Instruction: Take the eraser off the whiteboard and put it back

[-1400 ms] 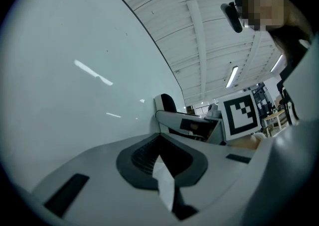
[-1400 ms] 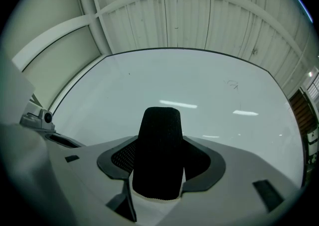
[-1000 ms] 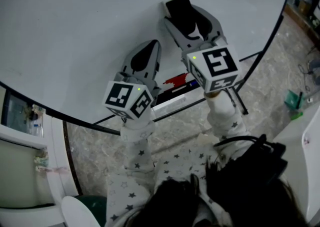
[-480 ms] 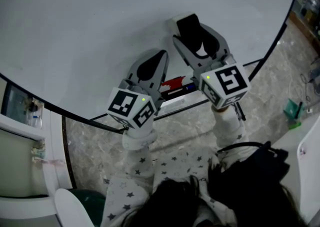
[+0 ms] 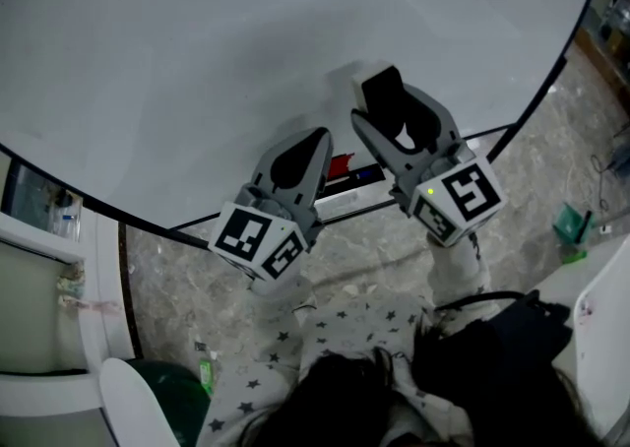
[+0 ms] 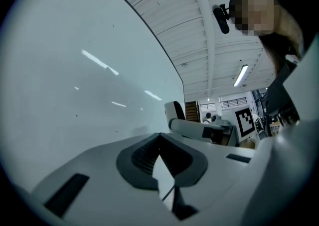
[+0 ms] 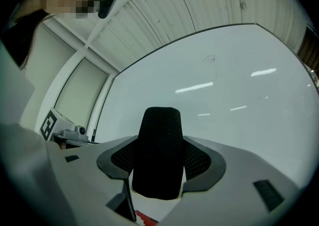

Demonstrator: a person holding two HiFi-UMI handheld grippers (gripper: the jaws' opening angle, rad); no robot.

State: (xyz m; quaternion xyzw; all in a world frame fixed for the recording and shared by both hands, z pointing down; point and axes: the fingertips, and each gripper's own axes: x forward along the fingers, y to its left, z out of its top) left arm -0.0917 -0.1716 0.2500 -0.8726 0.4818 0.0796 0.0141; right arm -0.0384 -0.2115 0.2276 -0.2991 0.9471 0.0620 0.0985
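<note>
The black, cloth-faced block eraser [image 7: 158, 153] is off the wide white whiteboard [image 5: 197, 61]. It is clamped in the right hand-held gripper [image 5: 389, 110] near the board's lower edge, above the narrow ledge tray [image 5: 345, 201]. I judge that only putting it back remains. The left hand-held gripper [image 5: 310, 145] is pinched together and empty. No brand or readable writing shows, only a faint scribble [image 7: 209, 59] on the board.
</note>
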